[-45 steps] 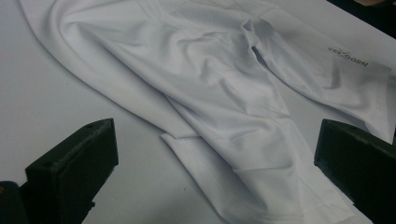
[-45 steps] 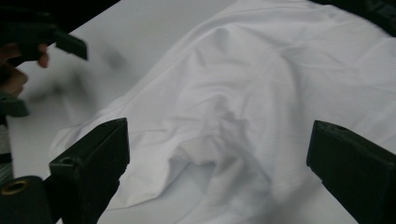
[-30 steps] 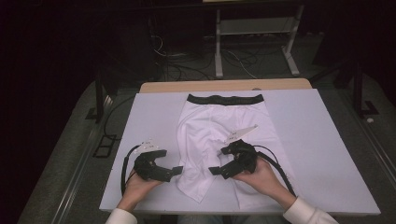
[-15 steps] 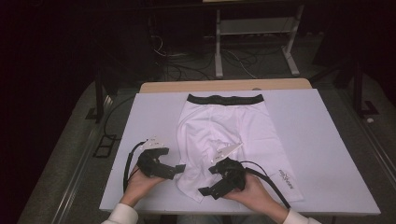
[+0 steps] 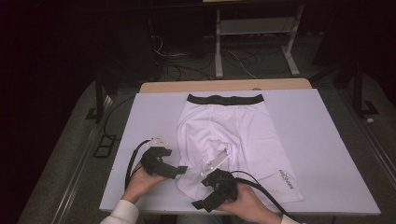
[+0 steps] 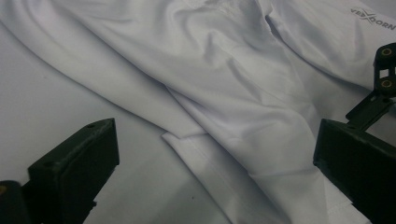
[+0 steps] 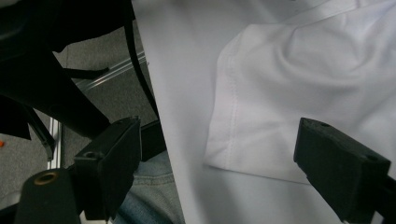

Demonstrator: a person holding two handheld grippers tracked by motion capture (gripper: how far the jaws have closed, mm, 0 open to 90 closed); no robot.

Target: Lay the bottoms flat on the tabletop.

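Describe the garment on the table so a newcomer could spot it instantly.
On the white table, centred, lie white shorts spread flat. The legs point toward the person, whose left gripper and right gripper sit at the near hem. A black waistband along the far edge sets them apart.

Right hand-held gripper (image 7: 212,172) is pointing down over the near edge of the counter (image 7: 187,93); its two black jaws are standing wide apart and have just been closing a little, pads touching nothing. Between them the hemmed corner of the white shorts (image 7: 280,93) is lying flat on the counter, stitched hem running up from the corner, soft folds spreading above it. Beside the shorts, past the counter's edge, grey floor (image 7: 116,88) is showing with a metal rail and a black cable (image 7: 137,70) trailing across. Below that edge, blue denim (image 7: 149,196) on the person's leg is showing.
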